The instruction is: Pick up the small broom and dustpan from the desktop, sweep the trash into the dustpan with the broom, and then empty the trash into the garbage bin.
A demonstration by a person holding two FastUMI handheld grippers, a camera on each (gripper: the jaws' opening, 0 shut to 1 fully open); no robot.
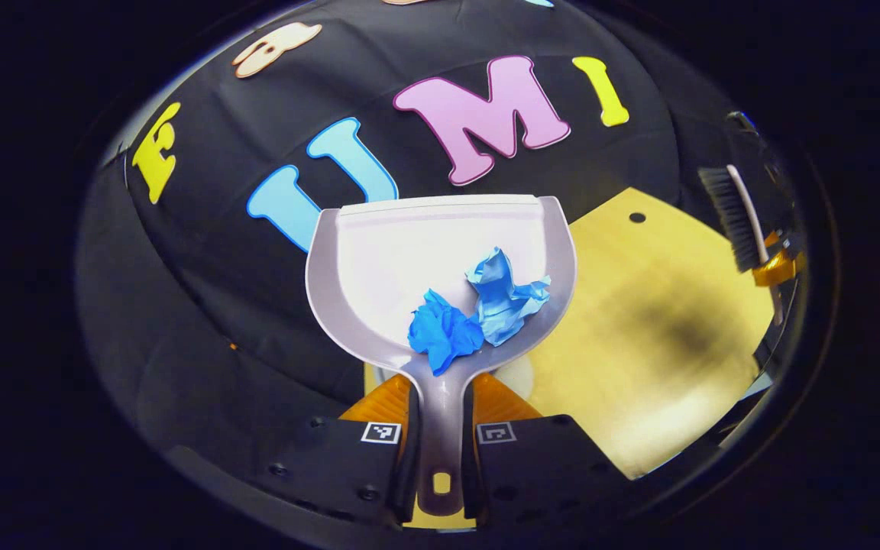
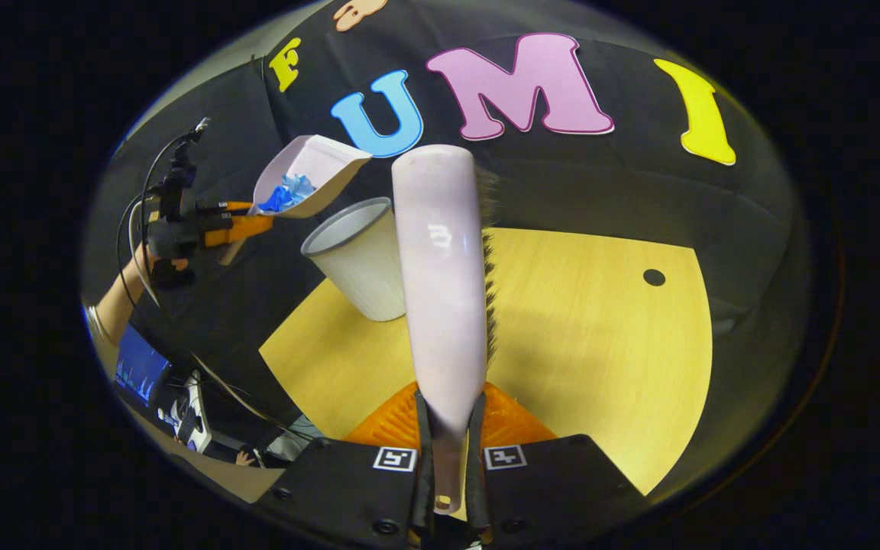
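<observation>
Emptying step in hand. Left gripper (image 1: 440,458) clenched on dustpan (image 1: 440,260) handle at lower centre of left gripper view, 2 blue paper wads (image 1: 478,309) resting near the pan's neck. Right gripper (image 2: 448,466) clamped on broom (image 2: 440,283), lower centre. Garbage bin (image 2: 360,256) just below raised pan, upper left of right gripper view. Next, probably: tip front lip down over bin.

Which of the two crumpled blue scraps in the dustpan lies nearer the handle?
The darker, deeper-blue scrap lies nearer the handle, at the neck of the dustpan. The paler blue scrap sits farther up the pan.
</observation>
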